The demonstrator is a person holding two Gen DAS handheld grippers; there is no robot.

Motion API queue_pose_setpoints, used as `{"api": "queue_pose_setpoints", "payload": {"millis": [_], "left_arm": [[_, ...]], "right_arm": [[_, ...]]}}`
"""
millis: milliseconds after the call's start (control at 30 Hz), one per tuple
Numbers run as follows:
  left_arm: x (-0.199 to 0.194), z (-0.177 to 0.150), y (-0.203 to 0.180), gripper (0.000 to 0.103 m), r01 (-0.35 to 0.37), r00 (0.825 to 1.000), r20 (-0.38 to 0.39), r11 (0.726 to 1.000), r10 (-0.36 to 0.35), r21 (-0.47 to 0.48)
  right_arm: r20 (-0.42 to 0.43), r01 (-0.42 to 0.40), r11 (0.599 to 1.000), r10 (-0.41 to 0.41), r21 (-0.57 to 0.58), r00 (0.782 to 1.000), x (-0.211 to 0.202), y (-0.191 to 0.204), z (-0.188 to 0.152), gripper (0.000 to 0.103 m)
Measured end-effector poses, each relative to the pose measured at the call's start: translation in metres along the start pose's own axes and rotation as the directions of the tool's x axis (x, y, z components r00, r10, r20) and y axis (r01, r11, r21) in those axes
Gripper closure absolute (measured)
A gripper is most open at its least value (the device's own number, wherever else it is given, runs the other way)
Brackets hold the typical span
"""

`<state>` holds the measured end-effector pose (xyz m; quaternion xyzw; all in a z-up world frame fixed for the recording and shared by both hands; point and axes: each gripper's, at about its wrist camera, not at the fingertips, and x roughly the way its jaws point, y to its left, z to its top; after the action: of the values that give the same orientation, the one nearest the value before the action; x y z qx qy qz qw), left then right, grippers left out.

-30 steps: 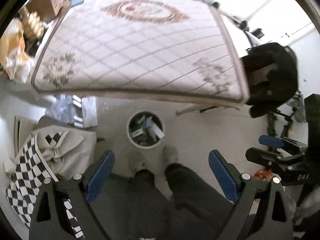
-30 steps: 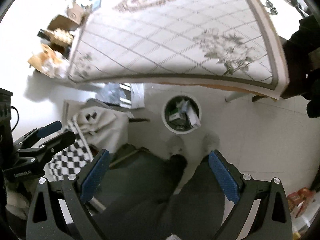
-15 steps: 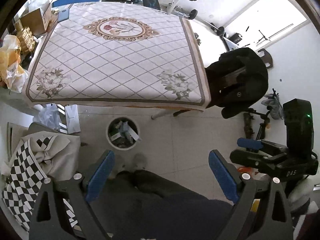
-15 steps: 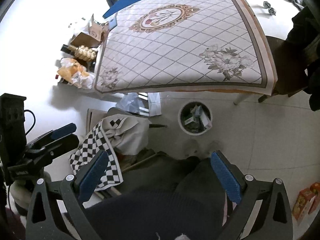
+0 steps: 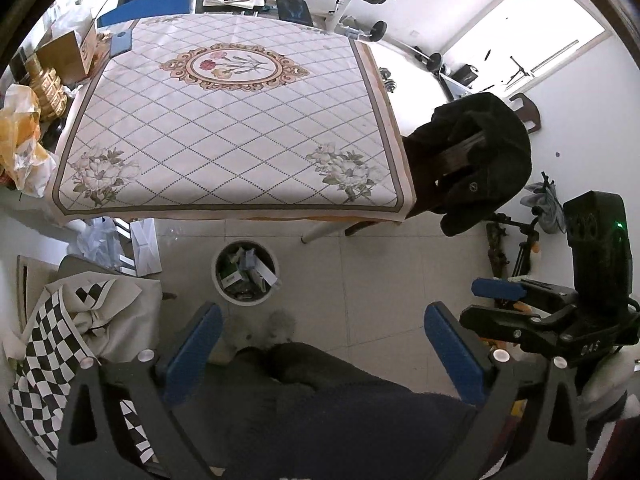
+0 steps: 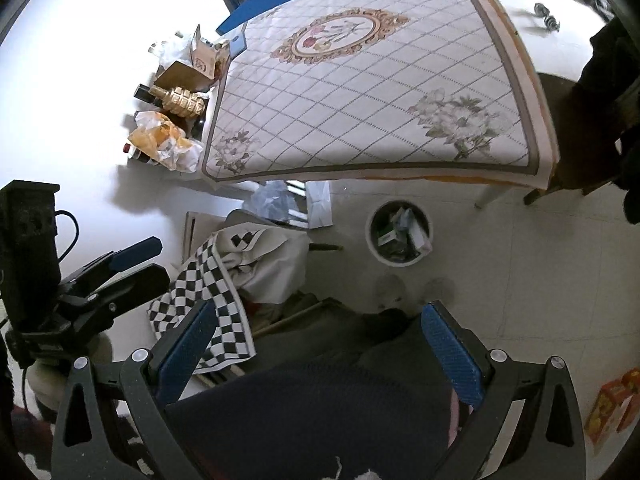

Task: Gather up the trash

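Observation:
A round white trash bin (image 5: 245, 272) holding boxes and wrappers stands on the tiled floor just in front of the table; it also shows in the right wrist view (image 6: 399, 233). My left gripper (image 5: 322, 330) is open and empty, held high above the floor and the person's legs. My right gripper (image 6: 318, 330) is open and empty too, at a similar height. Each gripper shows from the side in the other's view: the right one (image 5: 516, 304), the left one (image 6: 120, 264). The table (image 5: 224, 120) carries a quilted floral cloth with nothing on it.
A checkered cloth over a seat (image 5: 60, 328) lies left of the bin. A chair draped with a black coat (image 5: 476, 164) stands right of the table. Yellow bags, gold bottles and cardboard boxes (image 6: 176, 112) sit along the table's left side. An orange box (image 6: 608, 408) lies on the floor.
Both grippers have risen and pulled back from the bin and table. The bin and table look smaller and the whole tabletop has come into view. Both stay open.

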<state>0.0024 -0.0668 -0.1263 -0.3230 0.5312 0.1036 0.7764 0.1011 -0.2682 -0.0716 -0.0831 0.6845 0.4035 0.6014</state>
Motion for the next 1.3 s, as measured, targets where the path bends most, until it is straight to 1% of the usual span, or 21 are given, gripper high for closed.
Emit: {"api": "queue_pose_setpoints", "payload": {"millis": [200,800,1300], "left_arm": [[0.0001,-0.0028,0.0033,0.000,0.008,1.000,-0.009,1.000,-0.008,-0.004],[0.0010,-0.0016,0.0019,0.000,0.027,1.000,-0.006,1.000,-0.027,-0.013],[-0.0001,-0.0030,-0.0059,0.000,0.043,0.999,0.009,0.999,-0.043,-0.025]], "right_arm": [[-0.007,0.001,1.000,-0.001,0.012,1.000,0.0045,0.0013,-0.0005,0.000],[-0.010,0.004,1.000,-0.003,0.020,1.000,0.0076,0.0023,0.0025,0.000],[-0.003,0.008,1.000,-0.008,0.019,1.000,0.0011,-0.0029,0.0005,0.000]]}}
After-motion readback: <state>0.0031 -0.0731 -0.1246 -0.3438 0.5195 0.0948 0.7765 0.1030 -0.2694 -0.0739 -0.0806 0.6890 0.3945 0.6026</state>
